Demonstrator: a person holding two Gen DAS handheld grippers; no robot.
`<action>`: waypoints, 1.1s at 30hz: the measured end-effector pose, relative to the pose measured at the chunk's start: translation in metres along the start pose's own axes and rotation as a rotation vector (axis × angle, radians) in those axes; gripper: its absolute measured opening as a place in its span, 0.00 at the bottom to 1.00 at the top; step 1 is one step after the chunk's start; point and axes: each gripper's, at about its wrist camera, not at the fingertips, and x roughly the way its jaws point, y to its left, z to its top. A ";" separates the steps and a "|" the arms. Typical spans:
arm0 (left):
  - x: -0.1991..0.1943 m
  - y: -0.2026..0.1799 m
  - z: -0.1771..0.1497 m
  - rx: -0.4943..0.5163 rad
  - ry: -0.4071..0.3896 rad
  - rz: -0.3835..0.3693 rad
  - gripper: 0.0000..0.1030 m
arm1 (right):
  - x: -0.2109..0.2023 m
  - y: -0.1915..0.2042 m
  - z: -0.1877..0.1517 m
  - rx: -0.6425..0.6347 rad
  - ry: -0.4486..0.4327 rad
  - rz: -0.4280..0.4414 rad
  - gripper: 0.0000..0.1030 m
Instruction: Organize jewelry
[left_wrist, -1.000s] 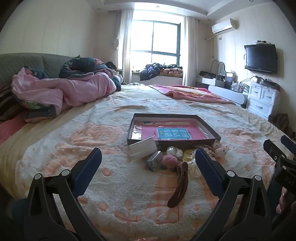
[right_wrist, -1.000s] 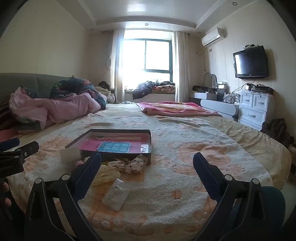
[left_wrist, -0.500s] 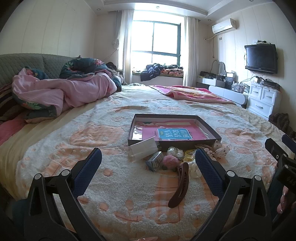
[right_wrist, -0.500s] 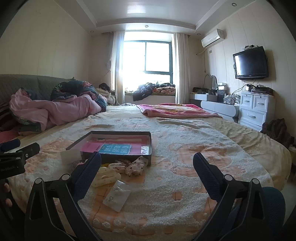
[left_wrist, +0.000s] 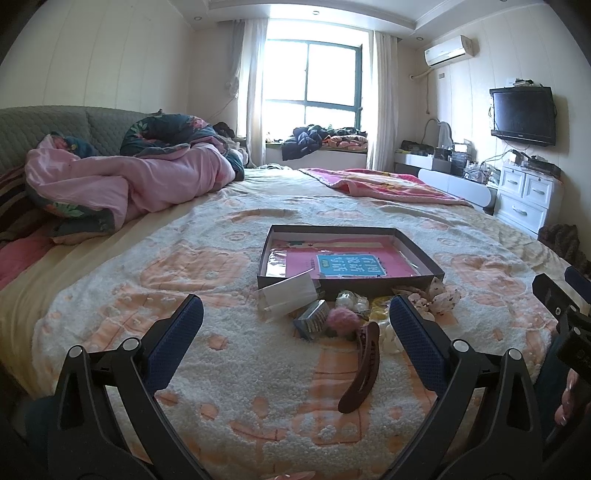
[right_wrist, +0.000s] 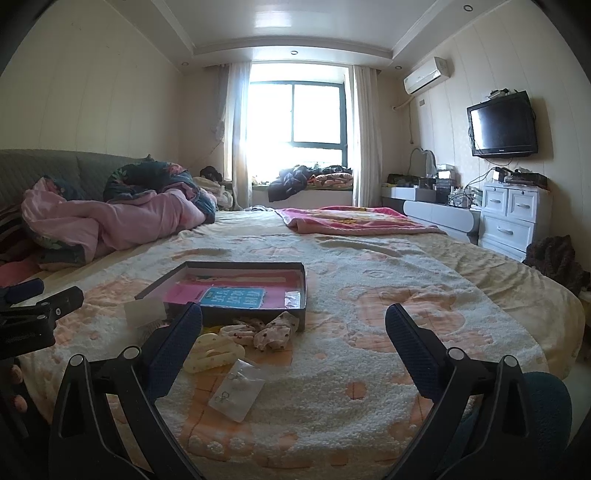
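A shallow dark box (left_wrist: 424, 254) (right_wrist: 303, 295) with a pink and blue lining lies on the bed. In front of it sits a heap of accessories: a brown hair claw (left_wrist: 364, 369), a pink pom-pom (left_wrist: 341, 319), a small comb (left_wrist: 314, 317), a clear packet (left_wrist: 288, 297), a spotted scrunchie (left_wrist: 443, 293) (right_wrist: 277, 330), a cream hair clip (right_wrist: 210, 350) and a bag of earrings (right_wrist: 238, 391). My left gripper (left_wrist: 295, 345) hangs open just before the heap. My right gripper (right_wrist: 293, 345) is open too, right of the heap, holding nothing.
The bed wears a cream and peach blanket (left_wrist: 221, 266). Pink bedding (left_wrist: 122, 181) is piled at the far left, and a pink blanket (right_wrist: 351, 219) lies at the back. White drawers (right_wrist: 513, 221) and a wall TV (right_wrist: 502, 125) stand to the right.
Both grippers have risen and tilted slightly, so the box and heap sit a little lower in view. Nothing on the bed has moved.
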 end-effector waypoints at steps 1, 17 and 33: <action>0.000 -0.001 0.000 -0.002 0.000 0.001 0.90 | 0.000 -0.001 0.000 0.003 0.000 0.000 0.94; 0.004 0.001 -0.002 0.000 0.006 0.008 0.90 | 0.001 -0.003 -0.002 0.013 0.000 0.010 0.94; 0.006 -0.005 -0.003 0.023 0.013 0.009 0.90 | 0.004 -0.002 -0.006 0.013 0.020 0.018 0.94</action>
